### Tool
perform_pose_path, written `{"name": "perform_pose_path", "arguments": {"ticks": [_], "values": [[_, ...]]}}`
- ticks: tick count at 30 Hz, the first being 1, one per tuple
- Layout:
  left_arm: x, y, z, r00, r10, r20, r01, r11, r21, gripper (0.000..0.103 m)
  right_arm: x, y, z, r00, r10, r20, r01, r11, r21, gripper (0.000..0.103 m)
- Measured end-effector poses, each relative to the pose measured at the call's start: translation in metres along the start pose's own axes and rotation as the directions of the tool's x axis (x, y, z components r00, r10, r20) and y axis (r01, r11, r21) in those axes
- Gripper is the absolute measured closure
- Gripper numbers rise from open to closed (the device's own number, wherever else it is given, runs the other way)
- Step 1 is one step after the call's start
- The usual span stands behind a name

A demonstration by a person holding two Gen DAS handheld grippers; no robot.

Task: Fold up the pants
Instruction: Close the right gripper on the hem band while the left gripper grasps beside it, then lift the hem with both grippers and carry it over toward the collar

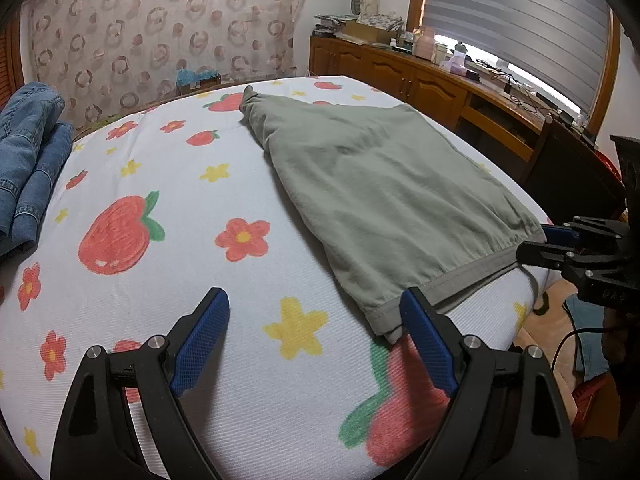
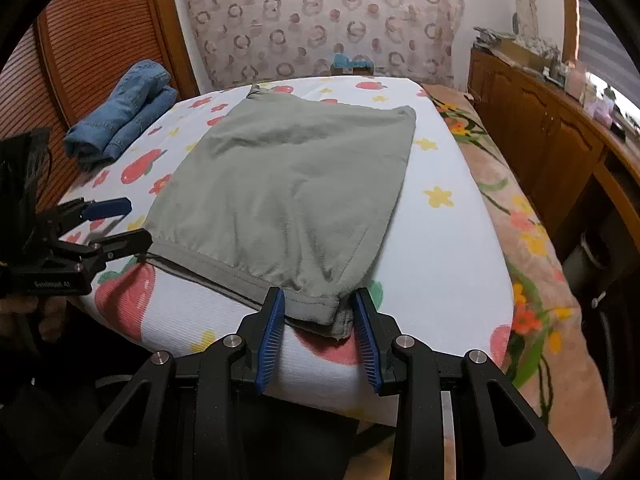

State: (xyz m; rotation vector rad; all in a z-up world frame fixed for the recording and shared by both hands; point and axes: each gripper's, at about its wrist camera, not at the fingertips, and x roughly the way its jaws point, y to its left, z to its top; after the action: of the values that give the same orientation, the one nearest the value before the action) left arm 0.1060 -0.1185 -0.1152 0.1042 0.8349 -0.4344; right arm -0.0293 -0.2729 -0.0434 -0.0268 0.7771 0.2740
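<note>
Grey-green pants [image 1: 376, 184] lie folded flat on a white sheet printed with strawberries and flowers [image 1: 168, 184]; they also show in the right wrist view [image 2: 288, 184]. My left gripper [image 1: 314, 304] is open beside the near left corner of the pants, its right finger [image 1: 424, 332] touching the hem. It also shows at the left of the right wrist view [image 2: 136, 220]. My right gripper [image 2: 320, 300] is open with its fingers on either side of the near right hem corner. It shows at the right edge of the left wrist view [image 1: 540, 240].
Folded blue jeans [image 2: 120, 112] lie at the far left of the bed. A wooden cabinet [image 1: 400, 76] with clutter runs along the right wall under a window. A flowered blanket [image 2: 532, 248] covers the bed's right side. A patterned curtain [image 2: 320, 20] hangs behind.
</note>
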Motion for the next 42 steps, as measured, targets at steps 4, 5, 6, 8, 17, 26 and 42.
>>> {"name": "perform_pose_path", "arguments": {"ticks": [4, 5, 6, 8, 17, 26, 42], "values": [[0.0, 0.0, 0.0, 1.0, 0.002, -0.004, -0.002, 1.0, 0.0, 0.015, 0.0, 0.0, -0.002, 1.0, 0.003, -0.001, -0.003, 1.0, -0.014, 0.066], [0.0, 0.0, 0.0, 1.0, 0.002, -0.003, -0.002, 1.0, 0.0, 0.015, 0.0, 0.0, -0.002, 1.0, 0.003, 0.0, -0.003, 1.0, -0.015, 0.066], [0.0, -0.001, 0.001, 1.0, 0.003, -0.004, -0.003, 1.0, 0.003, 0.015, 0.0, 0.0, -0.003, 1.0, 0.0, 0.001, 0.0, 1.0, -0.02, 0.066], [-0.001, -0.002, 0.001, 1.0, -0.002, -0.004, 0.002, 1.0, 0.01, 0.015, 0.0, 0.002, -0.003, 1.0, -0.006, 0.004, 0.006, 1.0, -0.023, 0.066], [-0.007, -0.013, 0.01, 0.997, -0.072, 0.019, 0.071, 0.997, 0.032, 0.026, -0.001, 0.003, -0.007, 1.0, -0.014, 0.019, 0.014, 0.999, -0.032, 0.066], [-0.003, -0.015, 0.003, 0.991, -0.136, -0.012, 0.136, 0.991, 0.006, 0.053, -0.003, 0.0, -0.01, 0.999, 0.0, 0.037, 0.001, 1.0, -0.025, 0.066], [-0.006, -0.025, -0.003, 0.989, -0.148, -0.006, 0.148, 0.989, 0.022, 0.069, -0.001, -0.001, -0.01, 0.999, 0.03, 0.038, -0.03, 0.999, -0.014, 0.088]]}}
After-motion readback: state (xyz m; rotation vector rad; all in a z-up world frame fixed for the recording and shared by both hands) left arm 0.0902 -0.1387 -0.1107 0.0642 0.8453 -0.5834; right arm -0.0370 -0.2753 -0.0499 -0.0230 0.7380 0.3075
